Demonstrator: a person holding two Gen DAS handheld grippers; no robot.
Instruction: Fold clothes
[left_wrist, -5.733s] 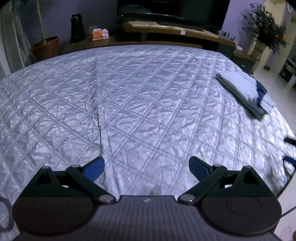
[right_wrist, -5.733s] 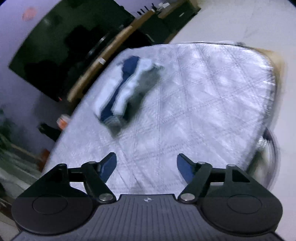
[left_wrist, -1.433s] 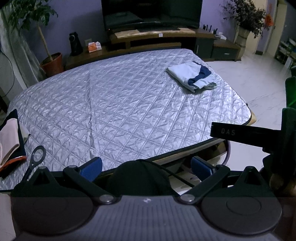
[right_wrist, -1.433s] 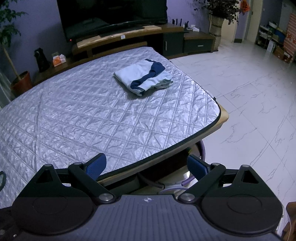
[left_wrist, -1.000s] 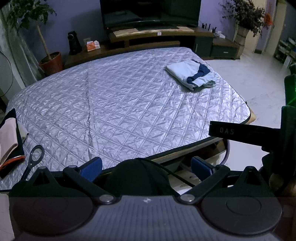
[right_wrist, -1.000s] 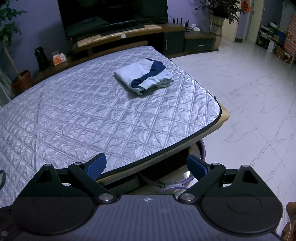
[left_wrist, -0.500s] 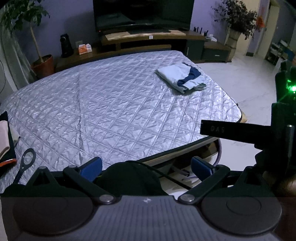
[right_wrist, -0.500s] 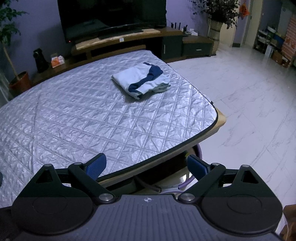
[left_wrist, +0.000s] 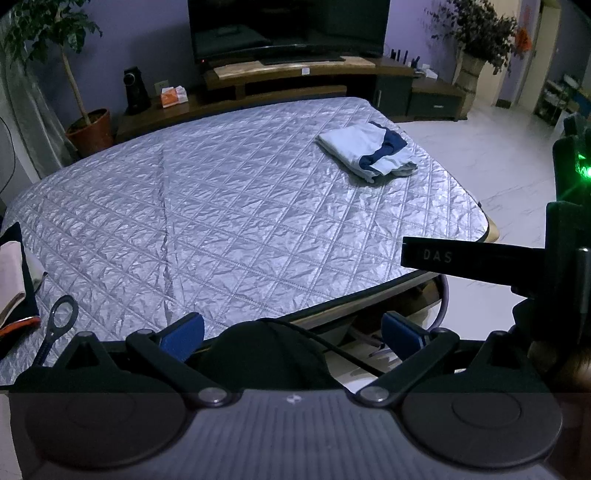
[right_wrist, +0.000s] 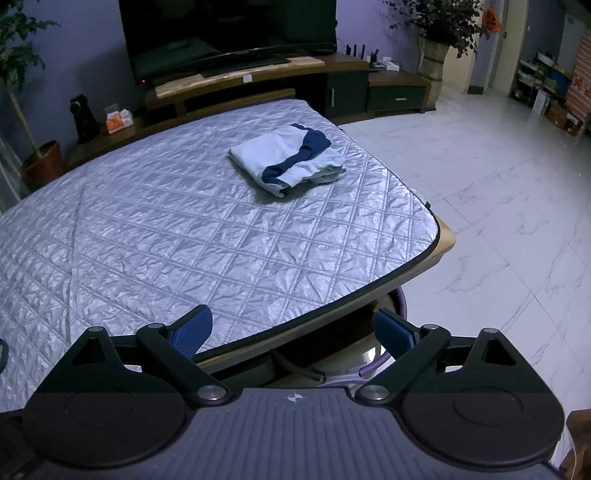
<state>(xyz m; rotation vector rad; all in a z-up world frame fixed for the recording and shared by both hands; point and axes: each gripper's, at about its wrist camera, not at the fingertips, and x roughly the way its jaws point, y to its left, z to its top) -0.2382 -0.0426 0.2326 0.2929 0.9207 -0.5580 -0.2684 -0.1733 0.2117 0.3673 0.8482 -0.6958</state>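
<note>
Both claws have backed off the table (right_wrist: 332, 258); folded garment (right_wrist: 286, 160) lies there.

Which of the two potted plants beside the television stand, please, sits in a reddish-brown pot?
The leafy tree left of the stand; the plant right stands in a pale vase.

Pale blue, navy-banded folded garment (right_wrist: 286, 158) on silver diamond-quilted cover (right_wrist: 155, 236), seemingly.
</note>
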